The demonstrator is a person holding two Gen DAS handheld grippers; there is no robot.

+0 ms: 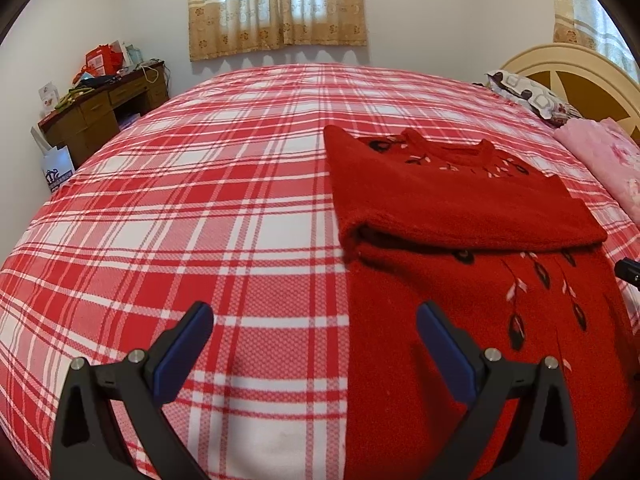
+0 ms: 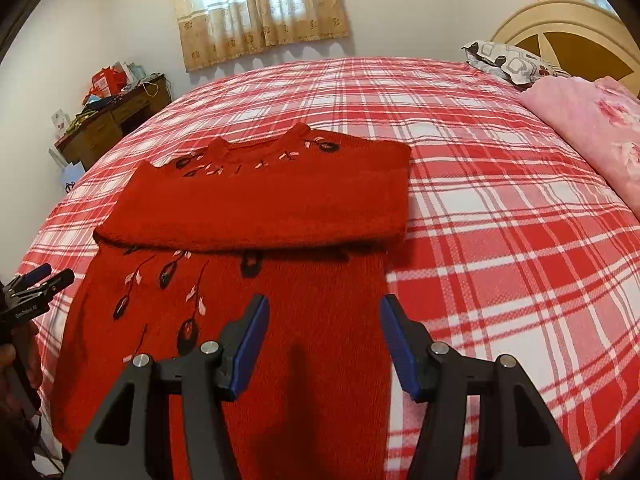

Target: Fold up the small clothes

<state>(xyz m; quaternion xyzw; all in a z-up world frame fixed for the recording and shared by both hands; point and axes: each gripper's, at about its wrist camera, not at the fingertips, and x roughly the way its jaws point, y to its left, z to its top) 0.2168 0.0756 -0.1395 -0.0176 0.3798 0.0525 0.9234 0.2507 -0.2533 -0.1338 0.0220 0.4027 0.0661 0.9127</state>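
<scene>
A red knitted sweater [image 1: 460, 208] [image 2: 260, 200] with black and pink leaf embroidery lies flat on the plaid bed, its sleeves folded across the chest into a thick band. The lower body of the sweater spreads toward me. My left gripper [image 1: 314, 320] hovers open over the sweater's left edge, one finger above the plaid cover, the other above the red knit, nothing between them. My right gripper [image 2: 324, 312] hovers open over the sweater's right side near its hem edge, holding nothing. The left gripper [image 2: 52, 276] also shows at the left border of the right wrist view.
The bed carries a red and white plaid cover [image 1: 200, 200]. A pink floral blanket [image 2: 592, 128] and a patterned pillow [image 2: 508, 60] lie by the cream headboard [image 2: 568, 28]. A cluttered wooden desk [image 1: 104, 108] stands against the far left wall below a curtained window [image 1: 276, 4].
</scene>
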